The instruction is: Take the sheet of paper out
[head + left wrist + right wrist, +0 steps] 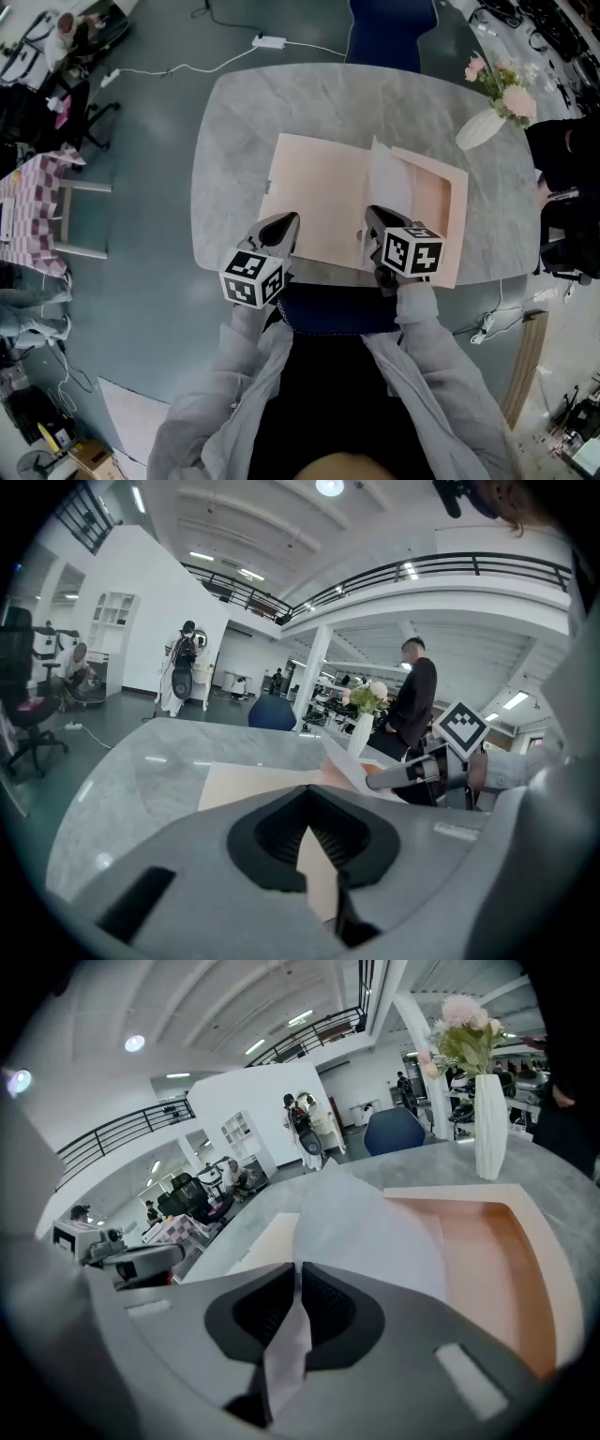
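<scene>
Head cam steep down; gripper views low, near, share table [281,103].

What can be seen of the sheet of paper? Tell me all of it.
The sheet of paper is thin, plain and white, with no print showing. Its near edge is pinched in the shut right gripper. From there it arches up, curved, partly lifted out of the pocket of the open peach folder, which lies flat on the grey marbled table.
</scene>
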Tool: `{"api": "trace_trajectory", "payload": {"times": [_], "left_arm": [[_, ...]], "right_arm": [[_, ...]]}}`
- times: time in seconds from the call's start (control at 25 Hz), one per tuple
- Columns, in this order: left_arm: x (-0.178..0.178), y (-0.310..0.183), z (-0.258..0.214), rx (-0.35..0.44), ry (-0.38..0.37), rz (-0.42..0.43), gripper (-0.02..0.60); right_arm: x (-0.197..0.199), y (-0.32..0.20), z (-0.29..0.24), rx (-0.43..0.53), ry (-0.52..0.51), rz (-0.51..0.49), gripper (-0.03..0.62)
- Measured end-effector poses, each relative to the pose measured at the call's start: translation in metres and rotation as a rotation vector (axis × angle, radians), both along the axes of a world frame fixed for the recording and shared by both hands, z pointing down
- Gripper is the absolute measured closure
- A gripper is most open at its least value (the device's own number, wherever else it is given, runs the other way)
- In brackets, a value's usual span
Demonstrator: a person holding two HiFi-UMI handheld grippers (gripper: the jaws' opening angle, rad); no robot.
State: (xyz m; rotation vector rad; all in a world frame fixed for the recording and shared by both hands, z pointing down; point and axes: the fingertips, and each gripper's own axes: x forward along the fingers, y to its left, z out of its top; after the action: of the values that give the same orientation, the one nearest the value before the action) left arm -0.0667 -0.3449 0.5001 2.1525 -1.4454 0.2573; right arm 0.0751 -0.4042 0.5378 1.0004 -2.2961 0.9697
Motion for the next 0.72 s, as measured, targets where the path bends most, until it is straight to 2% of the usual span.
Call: {"api": "trace_trajectory", "payload": {"times": [0.24, 0.52, 0.72], "left_arm": [[-0.005, 0.015, -0.015, 0.029, -0.011, -0.007, 0.583], [-0.009, 0.039, -0.032, 0.063, -0.022, -0.001, 0.583], [0.000, 0.051, -0.040, 0.082, -0.024, 0.011, 0.583]], "right_arm": [[-0.007, 0.011, -0.031, 0.062, -0.075, -0.010, 0.554], [-0.011, 0.028, -0.069, 0.152, -0.117, -0.024, 0.554], [0.002, 0.037, -0.100, 0.220, -0.153, 0.002, 0.554]]}}
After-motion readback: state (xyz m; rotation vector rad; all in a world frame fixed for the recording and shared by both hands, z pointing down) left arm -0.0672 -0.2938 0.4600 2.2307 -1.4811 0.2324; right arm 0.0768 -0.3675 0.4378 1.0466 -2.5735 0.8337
